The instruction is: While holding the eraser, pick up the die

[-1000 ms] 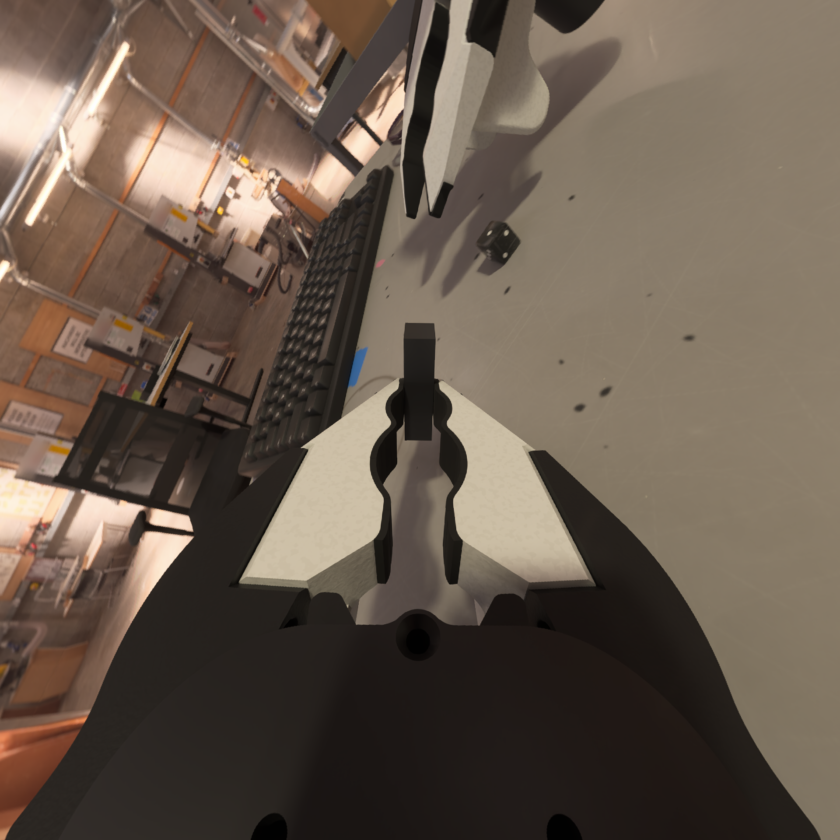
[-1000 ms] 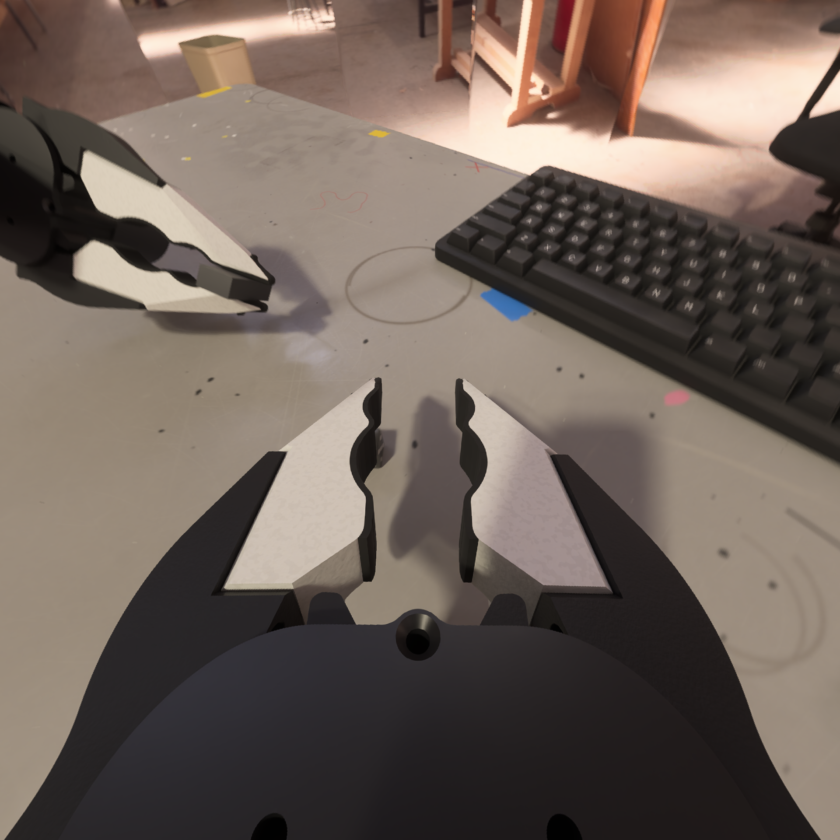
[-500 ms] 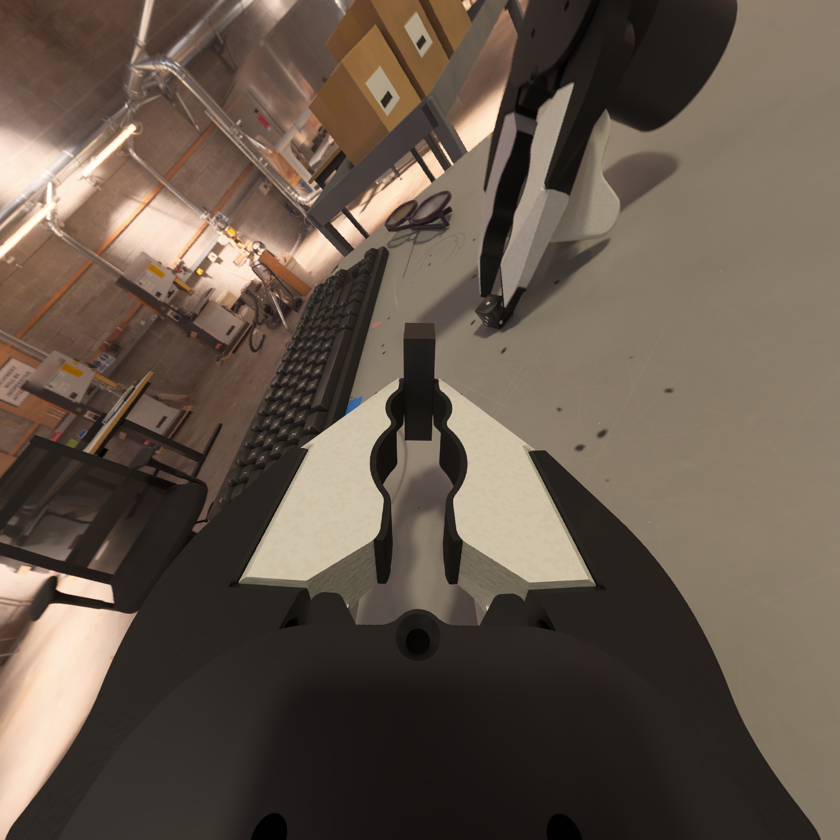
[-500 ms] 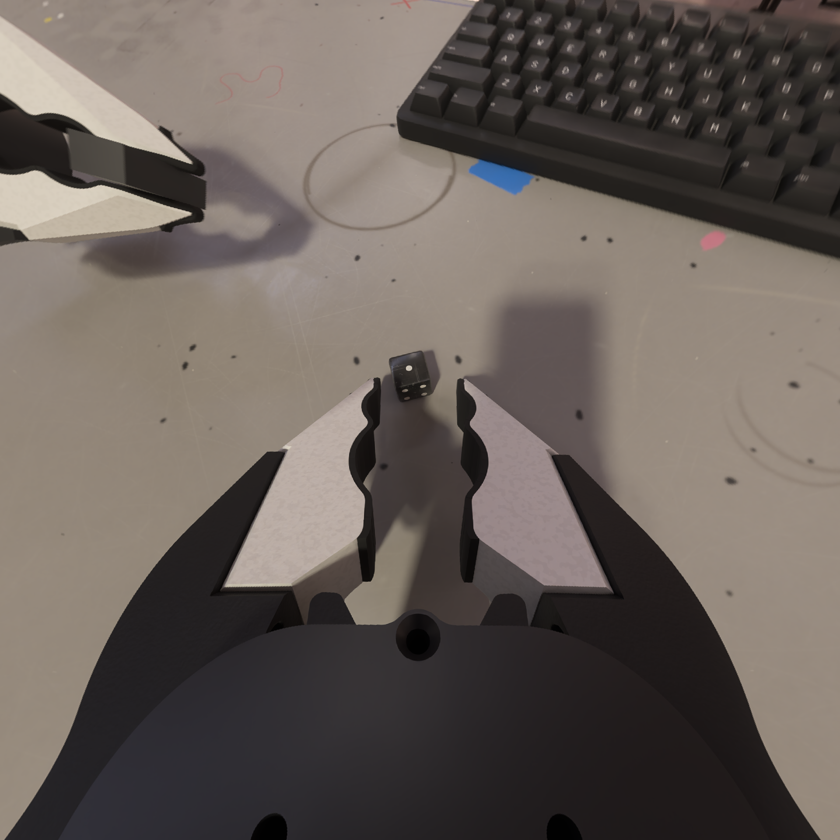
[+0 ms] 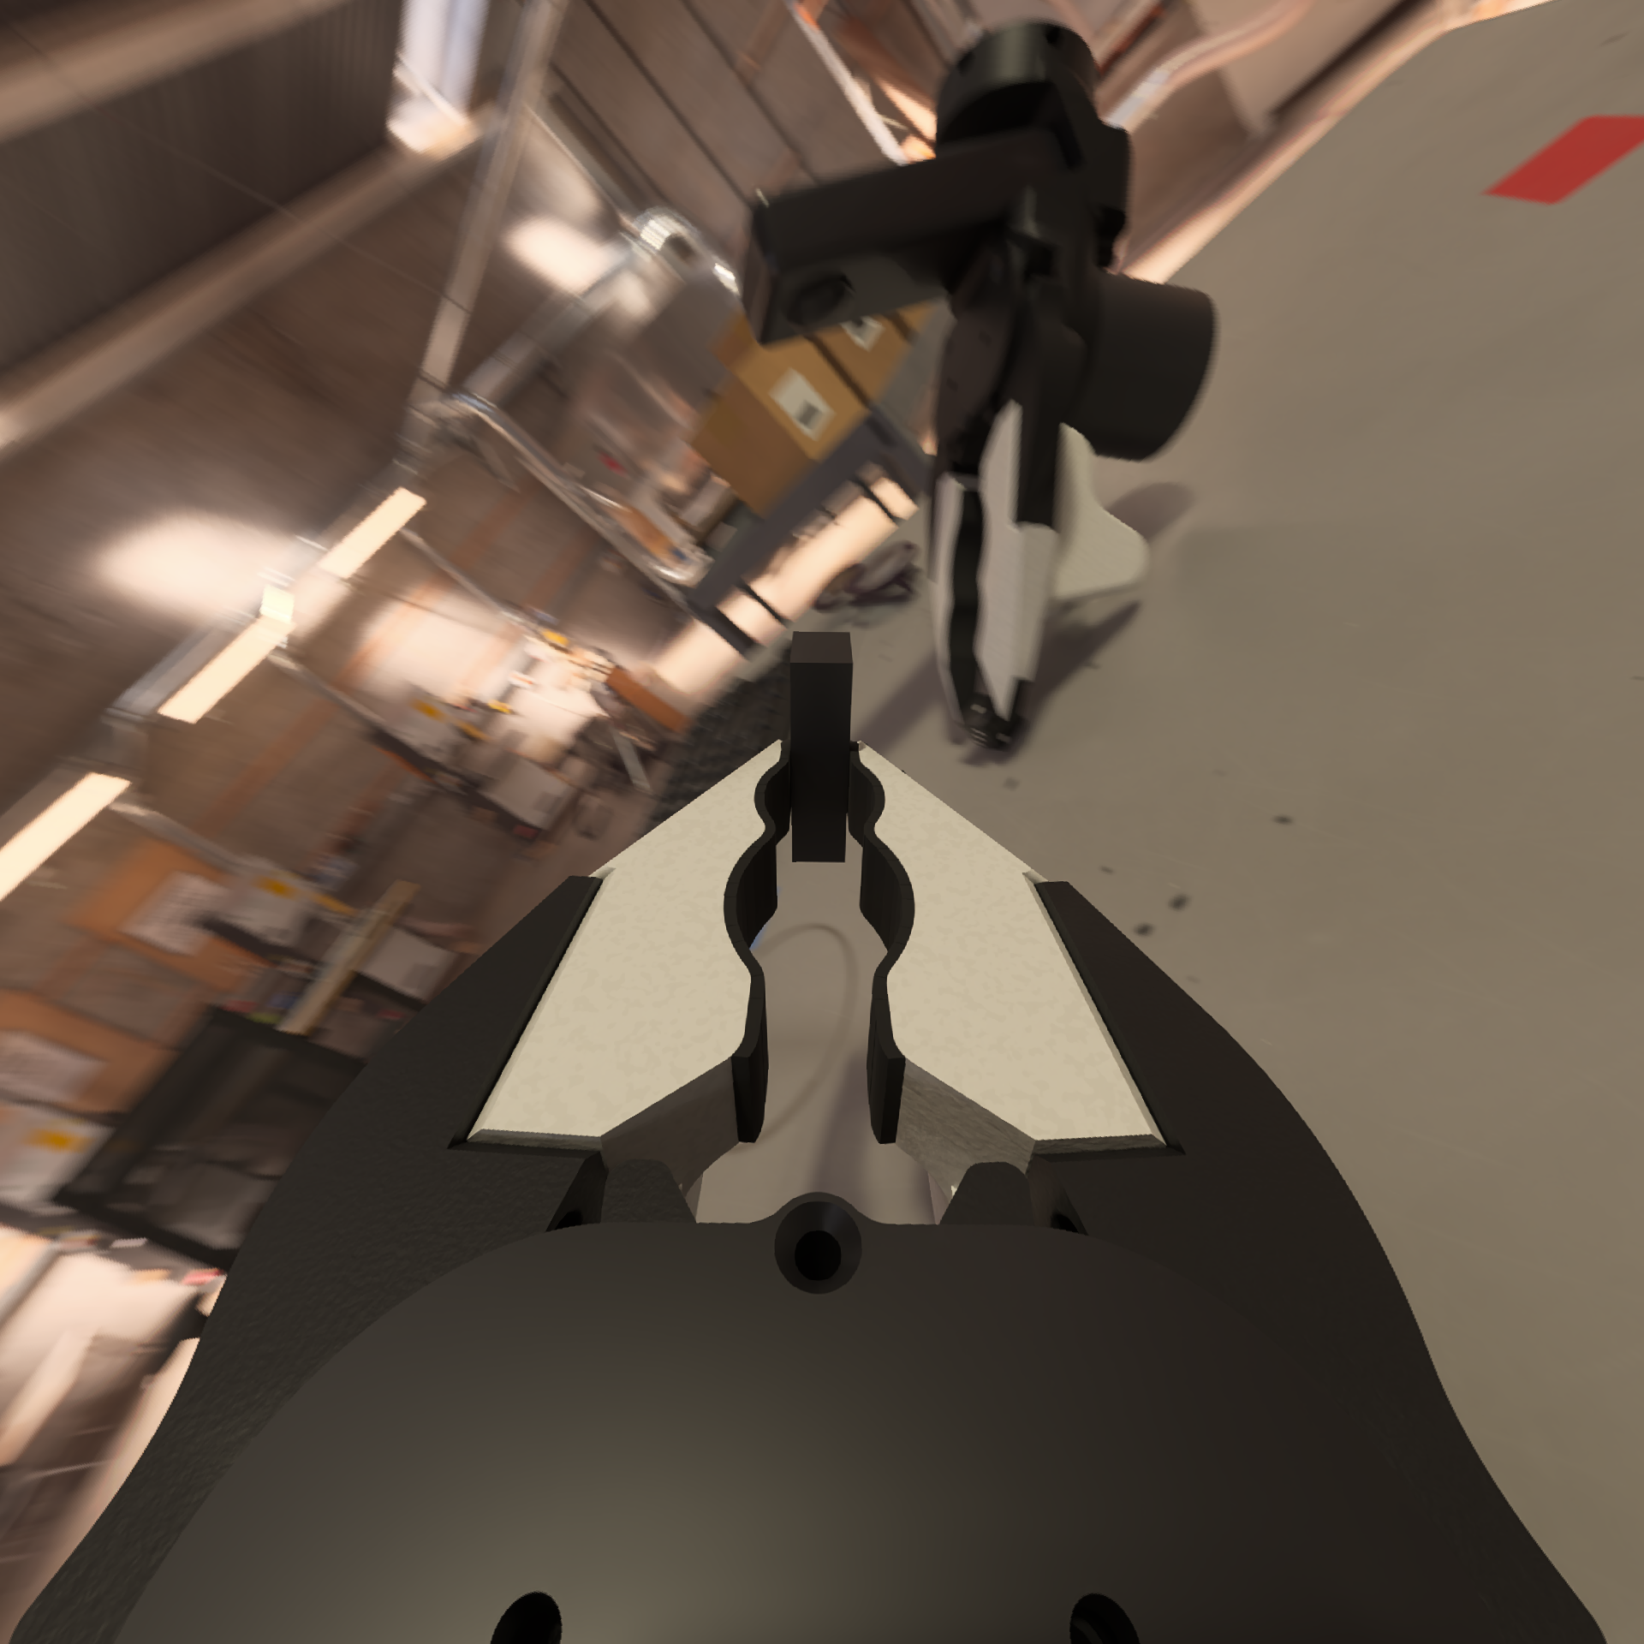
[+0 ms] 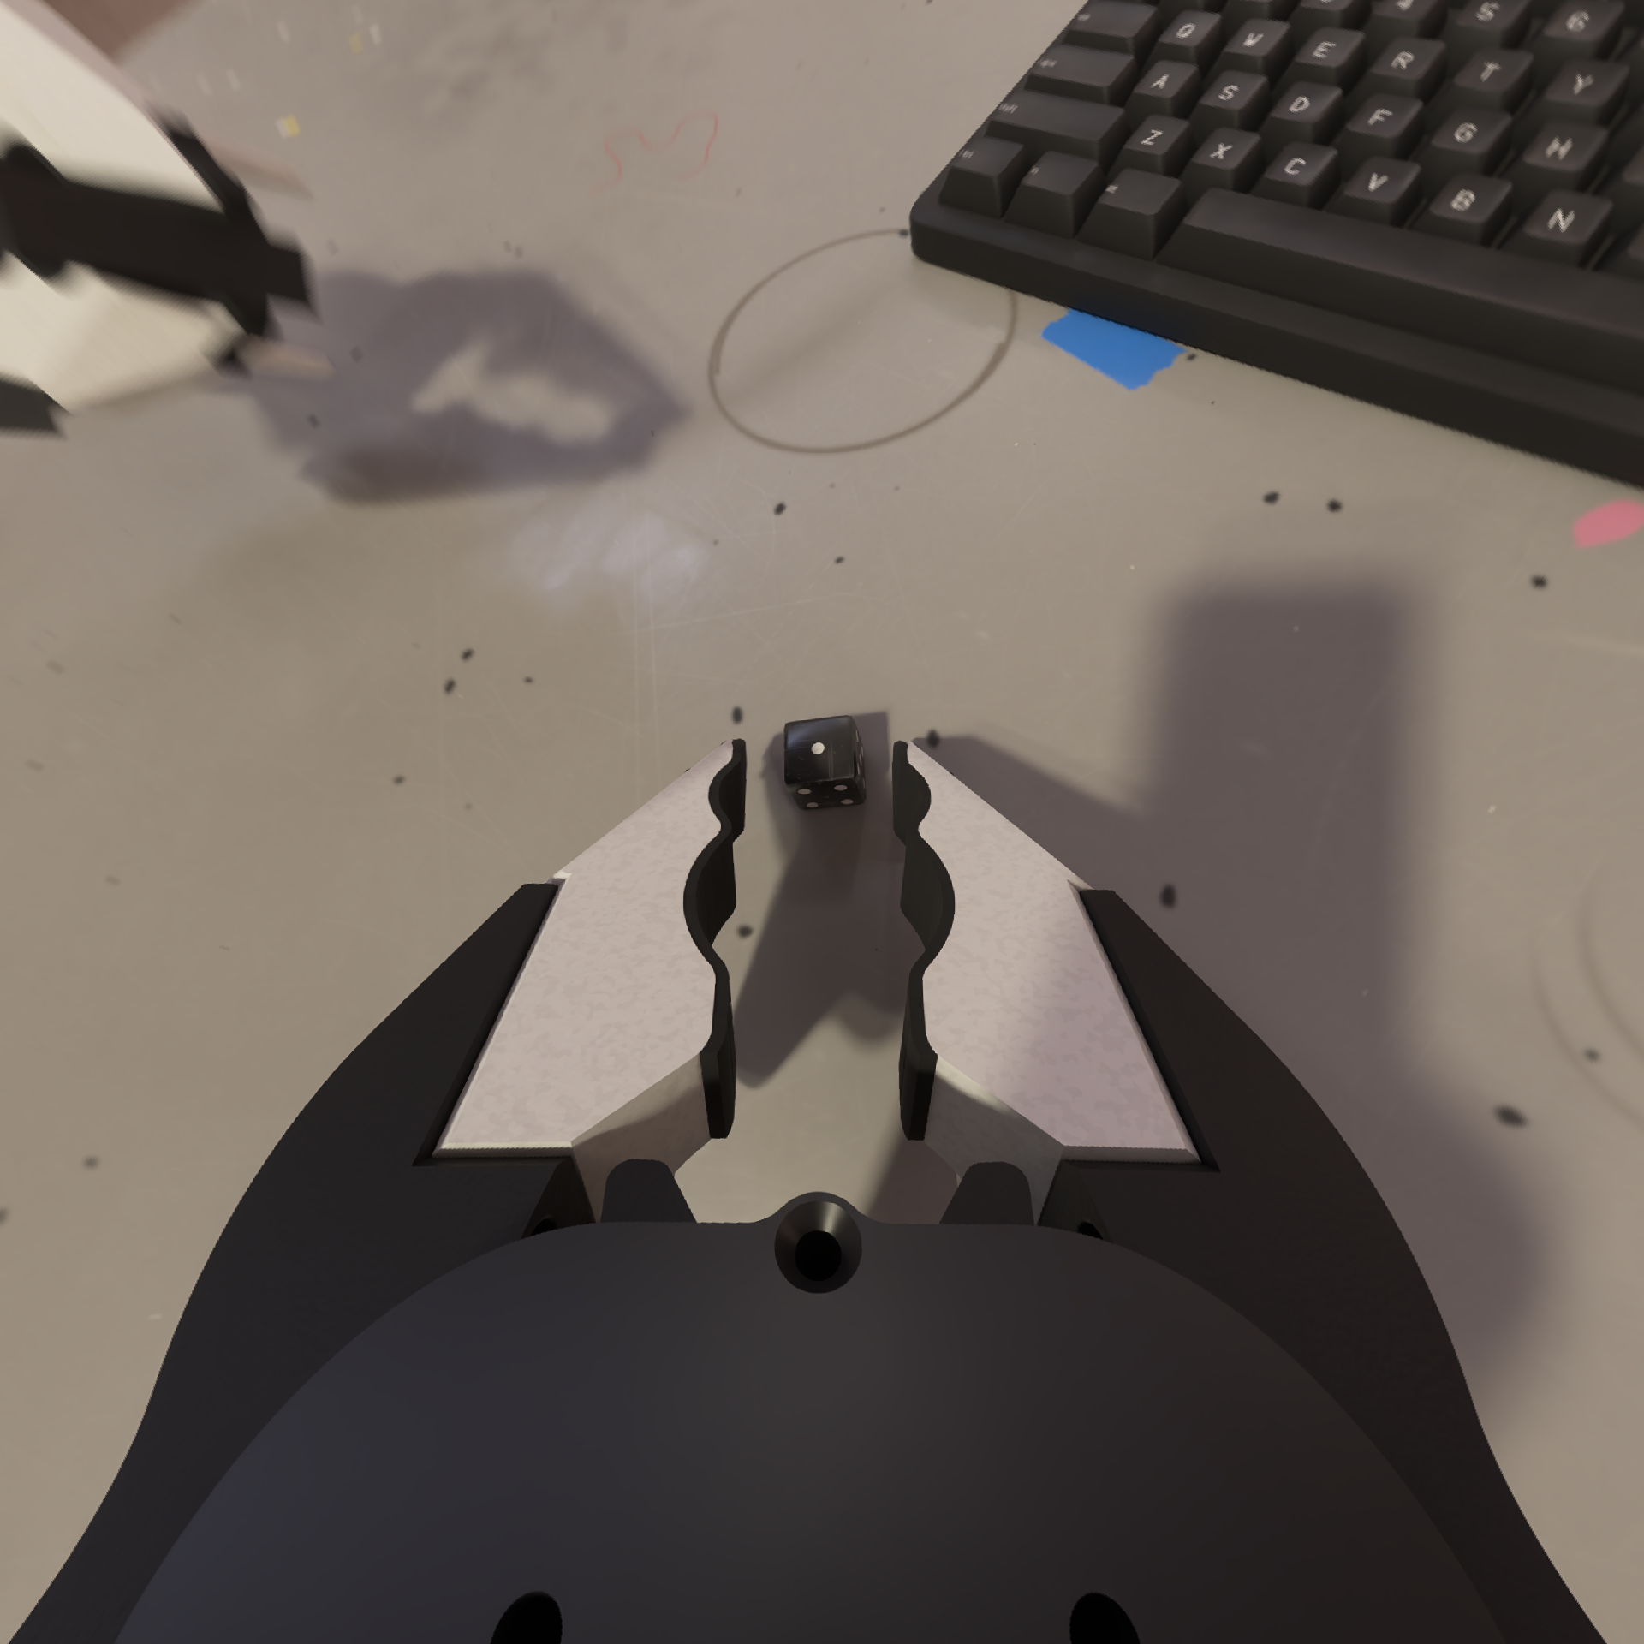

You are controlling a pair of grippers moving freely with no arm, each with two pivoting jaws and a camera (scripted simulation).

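Items counted: two grippers, one die, one eraser, one keyboard. Right gripper (image 6: 818,756): jaws apart, tips either side of the black die (image 6: 824,762), which rests on the grey table (image 6: 356,801); contact cannot be confirmed. Left gripper (image 5: 820,756): jaws clamped on the dark eraser (image 5: 820,738), which projects past the tips. Farther off, the black keyboard (image 6: 1388,178) lies on the table beside blue tape (image 6: 1112,347)

Die (image 6: 823,763) now between gripper fingertips (image 6: 731,772).
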